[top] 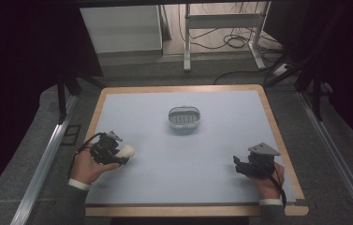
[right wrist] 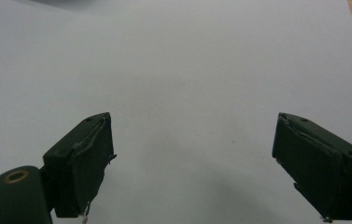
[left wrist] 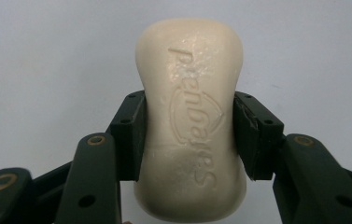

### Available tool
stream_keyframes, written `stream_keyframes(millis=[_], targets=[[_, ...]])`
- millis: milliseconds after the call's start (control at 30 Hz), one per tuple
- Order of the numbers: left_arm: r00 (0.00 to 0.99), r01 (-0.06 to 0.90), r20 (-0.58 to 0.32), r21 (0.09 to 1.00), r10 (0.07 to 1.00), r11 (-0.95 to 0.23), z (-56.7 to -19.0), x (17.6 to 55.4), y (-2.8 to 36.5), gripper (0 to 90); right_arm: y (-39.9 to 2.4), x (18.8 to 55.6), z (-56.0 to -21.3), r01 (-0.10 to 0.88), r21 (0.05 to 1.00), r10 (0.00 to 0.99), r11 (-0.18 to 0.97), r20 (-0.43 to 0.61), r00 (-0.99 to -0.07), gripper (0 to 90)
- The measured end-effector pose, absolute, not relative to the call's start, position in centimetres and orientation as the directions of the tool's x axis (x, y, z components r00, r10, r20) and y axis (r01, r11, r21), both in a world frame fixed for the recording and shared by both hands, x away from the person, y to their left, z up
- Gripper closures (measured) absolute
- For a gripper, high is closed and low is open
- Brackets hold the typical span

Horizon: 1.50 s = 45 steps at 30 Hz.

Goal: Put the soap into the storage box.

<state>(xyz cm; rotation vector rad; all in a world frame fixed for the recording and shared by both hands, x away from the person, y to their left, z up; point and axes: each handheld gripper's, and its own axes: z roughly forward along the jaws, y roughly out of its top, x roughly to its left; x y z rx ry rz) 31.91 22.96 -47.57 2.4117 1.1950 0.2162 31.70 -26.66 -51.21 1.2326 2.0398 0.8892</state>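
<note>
Already the left gripper (left wrist: 188,135) has the bar of soap (left wrist: 190,121) clamped across its waist, both pads pressing its sides, with most of the bar jutting out ahead of the jaws. Ahead of that gripper and off toward the other hand, well apart, sits the clear soap dish (top: 184,117) on the pale blue mat (top: 211,154). A good carry would keep the squeeze steady, since soap is likely slippery, bring the bar level over the dish's middle, lower it until it rests, then release. The right gripper (right wrist: 192,168) stands wide open and empty over bare mat.
</note>
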Motion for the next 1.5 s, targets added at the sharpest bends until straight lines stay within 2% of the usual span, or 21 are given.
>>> stream_keyframes(millis=[633, 1500], targets=[[0.639, 0.691, -0.044, 0.471, 0.768, -0.548, -46.0, 33.7, 21.5, 49.4, -26.7, 31.7, -51.2, 0.513, 0.787, 0.908, 0.344, -0.139, -0.396, 12.3], [0.653, 0.681, -0.045, 0.472, 0.756, -0.560, -45.6, 36.4, 20.0, 49.4, -26.8, 31.8, -51.4, 0.520, 0.783, 0.910, 0.341, -0.137, -0.391, 12.3]])
